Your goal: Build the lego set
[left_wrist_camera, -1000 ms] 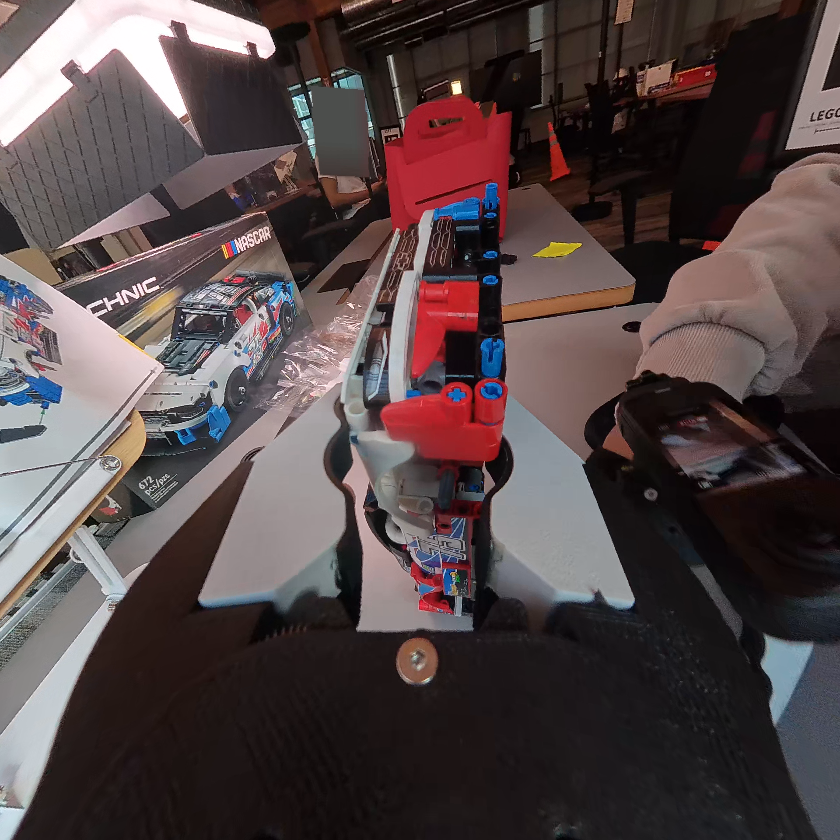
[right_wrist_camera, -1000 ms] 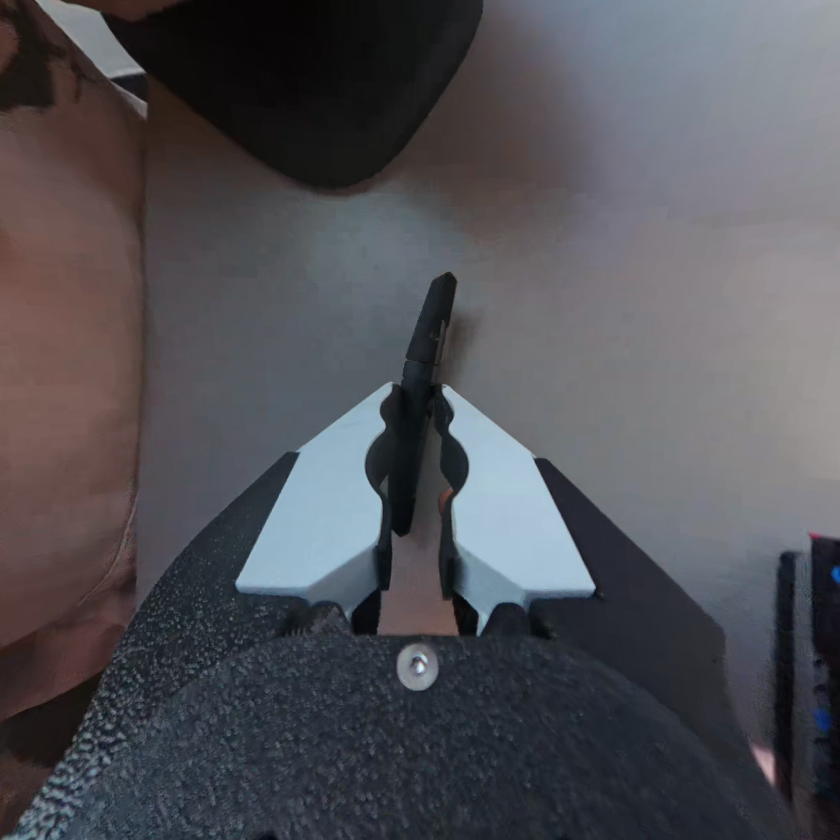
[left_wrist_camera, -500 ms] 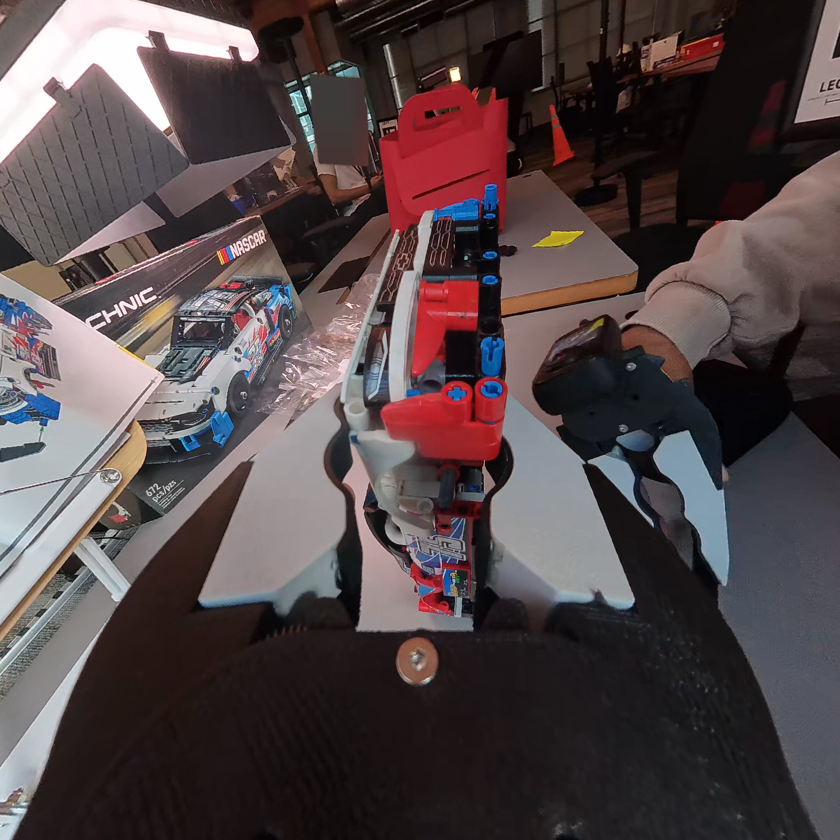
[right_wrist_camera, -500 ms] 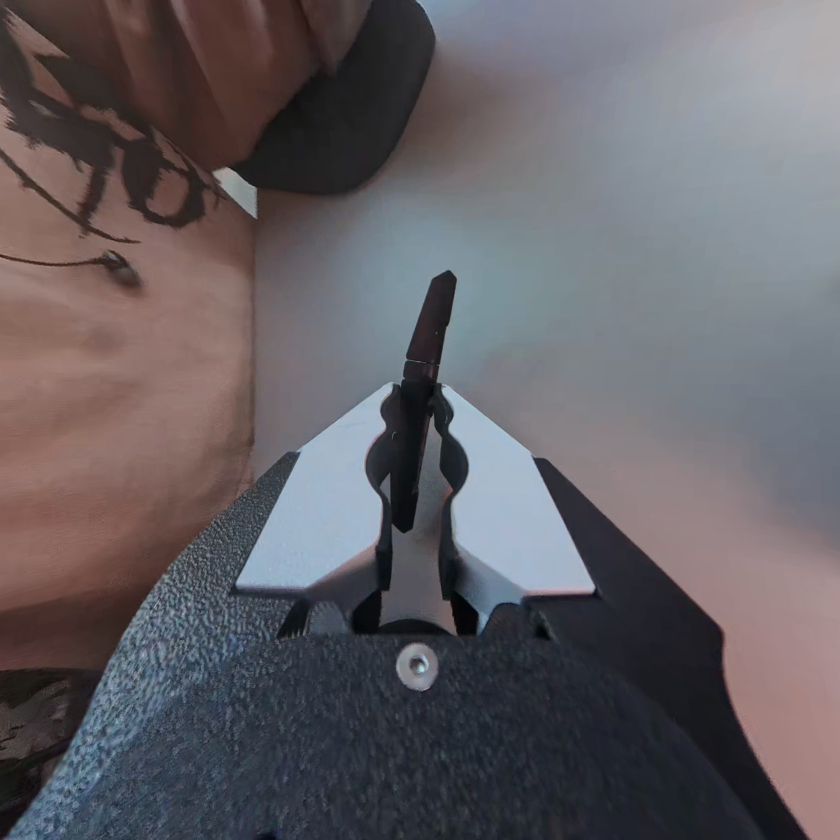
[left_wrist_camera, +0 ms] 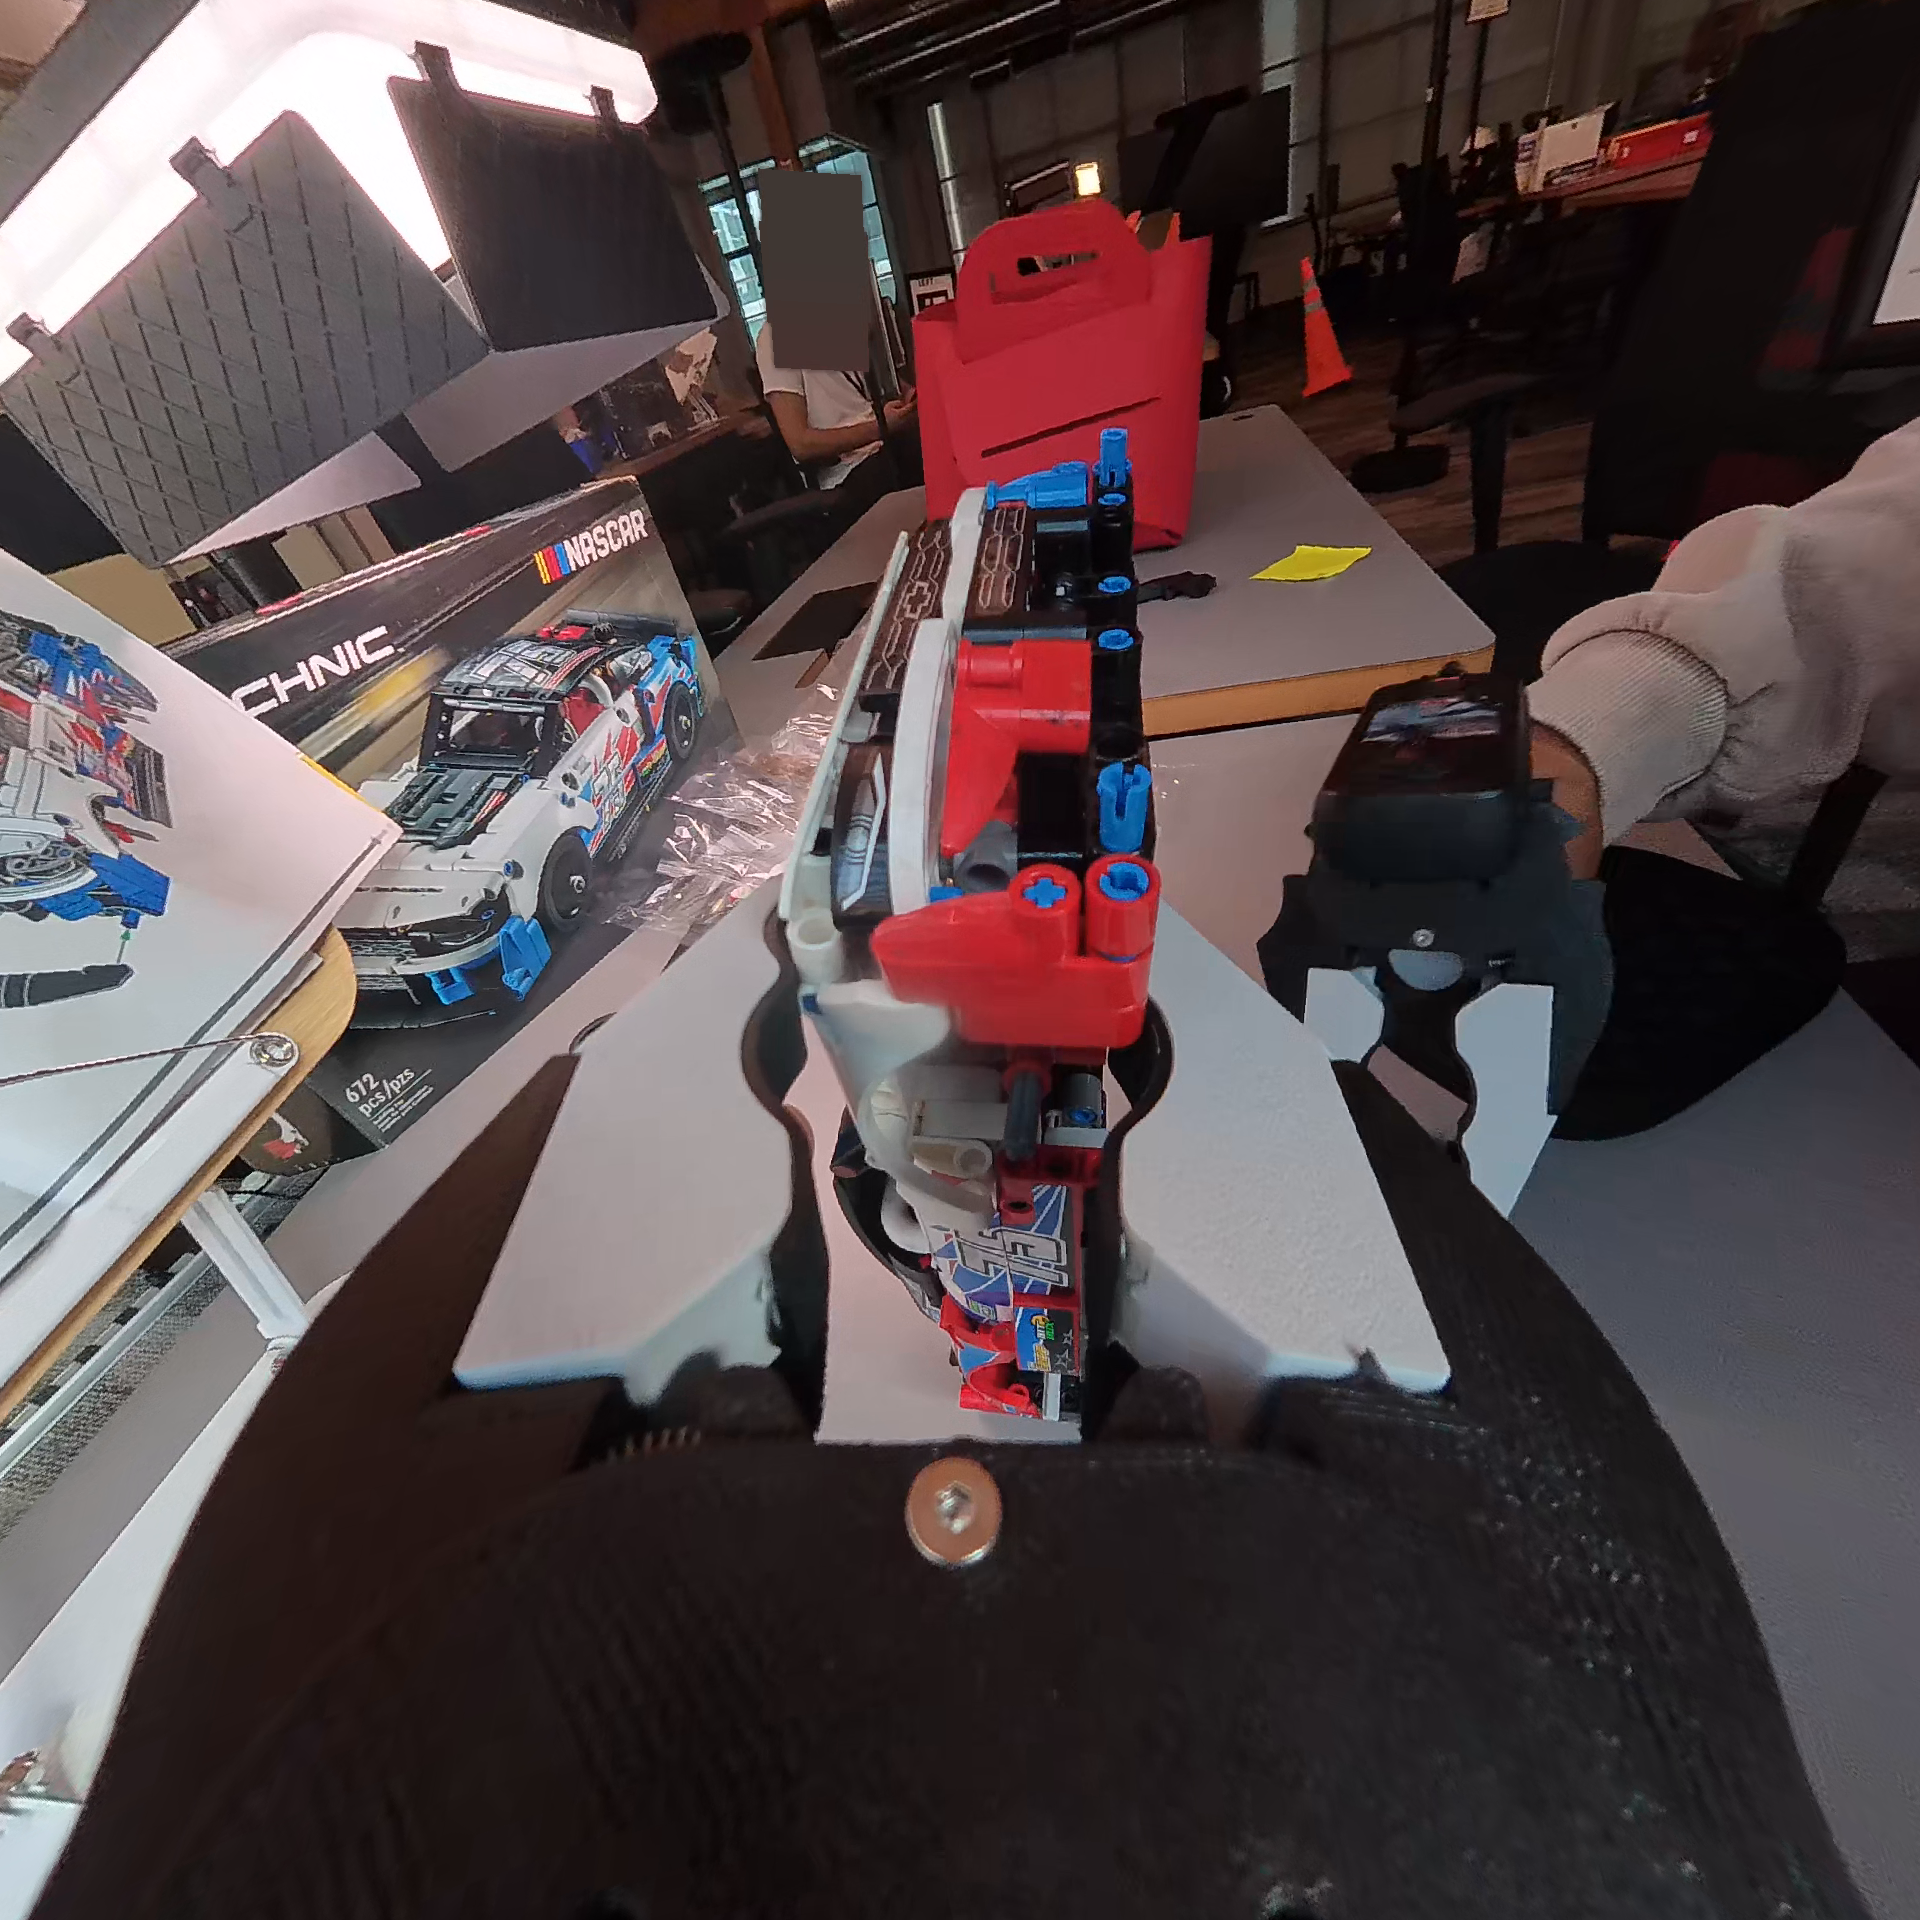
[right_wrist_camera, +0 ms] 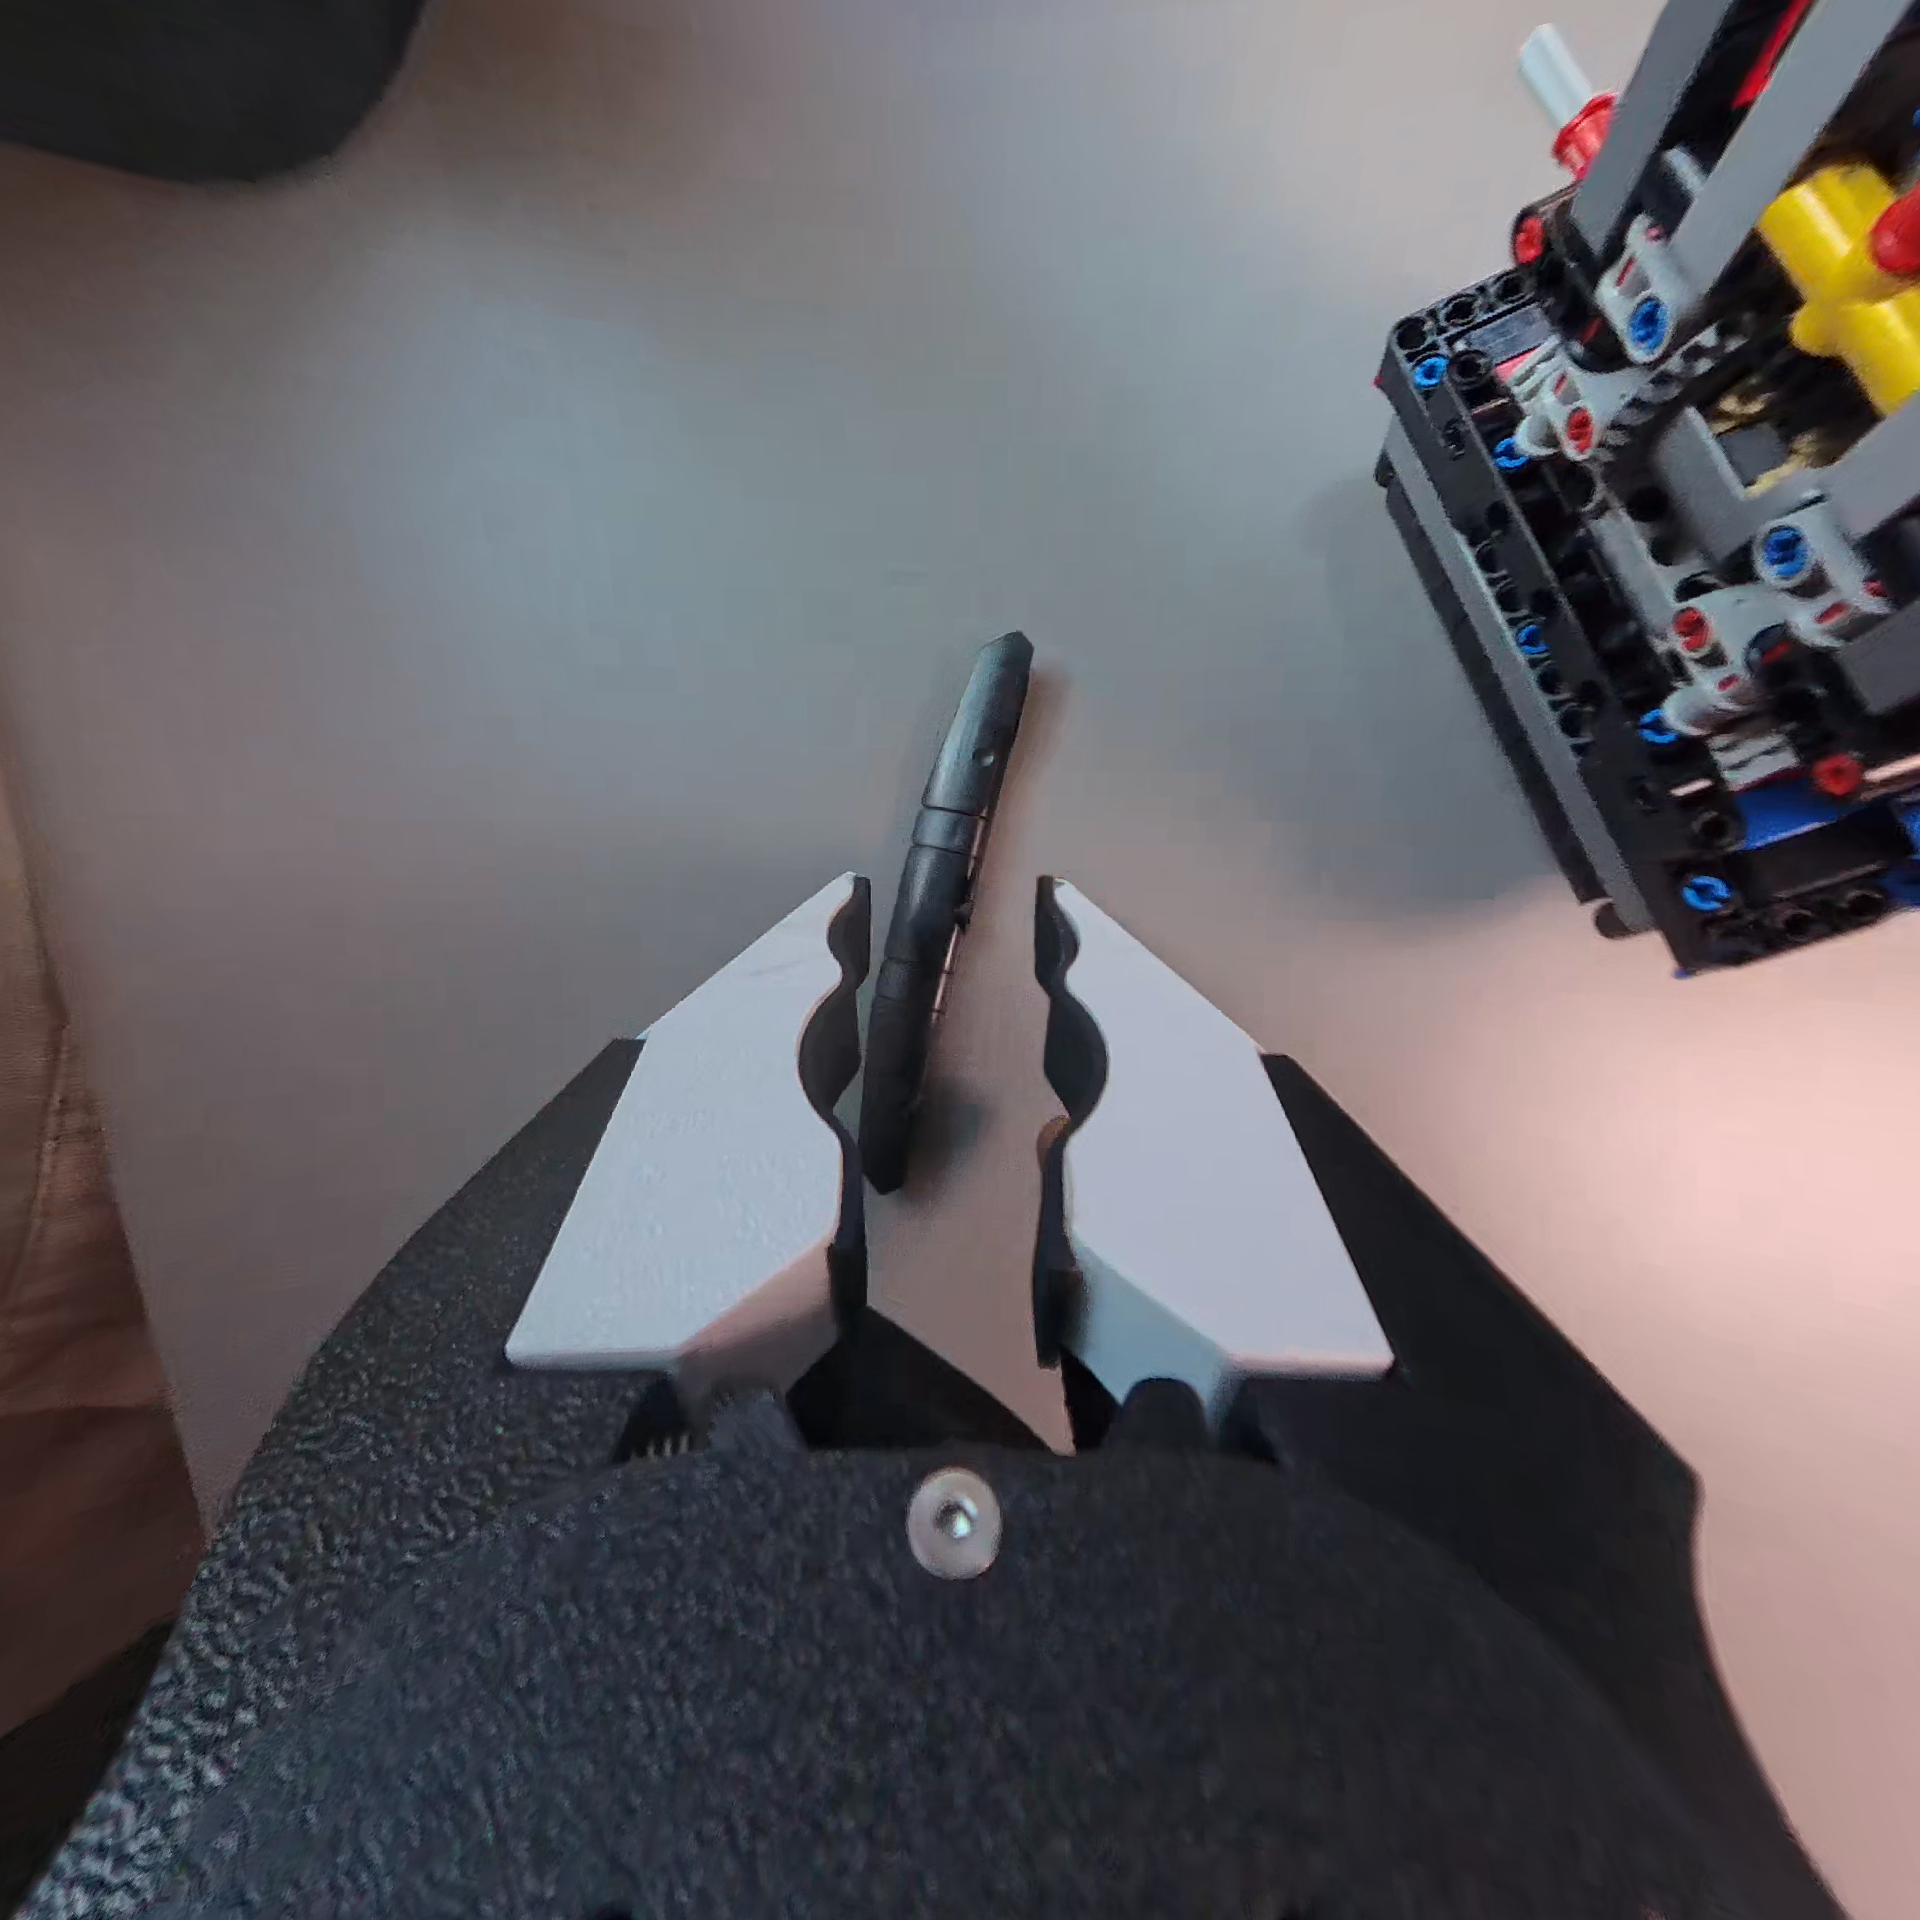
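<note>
1. Lego car section [left_wrist_camera: 997,852], red, white and black, stands on edge, clamped in my left gripper [left_wrist_camera: 961,1049].
2. My right gripper [right_wrist_camera: 951,904] is parted around a black curved piece [right_wrist_camera: 940,914] on the table [right_wrist_camera: 520,520].
3. Chassis [right_wrist_camera: 1683,582] rests nearby.

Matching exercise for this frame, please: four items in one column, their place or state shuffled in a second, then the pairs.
1. red-and-white car section
2. black curved piece
3. red carrier box
4. yellow note

A. between open jaws
B. flat on the far table
C. clamped in shut jaws
D. standing on the far table

Pairs: 1-C, 2-A, 3-D, 4-B
</note>
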Tool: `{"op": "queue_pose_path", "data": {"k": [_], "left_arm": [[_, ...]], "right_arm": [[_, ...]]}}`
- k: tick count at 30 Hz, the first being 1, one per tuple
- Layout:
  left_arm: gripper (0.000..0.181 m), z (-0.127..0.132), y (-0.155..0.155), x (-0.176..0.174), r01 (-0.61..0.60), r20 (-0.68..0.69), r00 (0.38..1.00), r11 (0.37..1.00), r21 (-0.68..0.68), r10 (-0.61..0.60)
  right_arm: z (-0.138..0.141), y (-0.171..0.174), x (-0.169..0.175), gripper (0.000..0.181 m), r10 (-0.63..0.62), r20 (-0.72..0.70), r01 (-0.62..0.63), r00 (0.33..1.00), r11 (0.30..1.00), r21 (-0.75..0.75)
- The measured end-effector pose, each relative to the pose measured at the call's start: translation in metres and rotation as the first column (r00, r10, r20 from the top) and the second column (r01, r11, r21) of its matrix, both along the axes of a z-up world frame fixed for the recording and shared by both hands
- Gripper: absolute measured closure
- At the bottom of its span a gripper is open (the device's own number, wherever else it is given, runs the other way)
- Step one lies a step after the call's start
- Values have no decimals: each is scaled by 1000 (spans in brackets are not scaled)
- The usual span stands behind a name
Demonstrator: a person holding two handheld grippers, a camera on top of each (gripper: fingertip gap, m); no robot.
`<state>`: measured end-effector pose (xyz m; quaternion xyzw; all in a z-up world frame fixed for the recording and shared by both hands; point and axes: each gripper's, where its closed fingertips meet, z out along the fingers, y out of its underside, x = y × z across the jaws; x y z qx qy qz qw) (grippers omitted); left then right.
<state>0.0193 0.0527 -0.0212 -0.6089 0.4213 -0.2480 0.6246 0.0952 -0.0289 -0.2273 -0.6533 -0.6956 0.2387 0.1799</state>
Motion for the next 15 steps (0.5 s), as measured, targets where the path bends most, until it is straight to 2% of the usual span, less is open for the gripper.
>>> {"op": "queue_pose_path", "data": {"k": [4, 8, 12, 15], "left_arm": [[125, 0, 2, -2, -4, 6, 1000, 1000, -7, 4], [123, 0, 3, -2, -5, 7, 1000, 1000, -10, 5], [124, 0, 2, -2, -7, 2, 1000, 1000, -7, 7], [123, 0, 0, -1, -8, -9, 1000, 1000, -2, 8]], "right_arm": [[13, -9, 6, 153, 5, -18, -1, 1000, 976, 219], [7, -13, 3, 159, -10, -16, 15, 1000, 910, 415], [-3, -10, 2, 162, -71, -12, 71, 997, 930, 361], [-10, -5, 3, 161, -63, 31, 47, 998, 930, 365]]}}
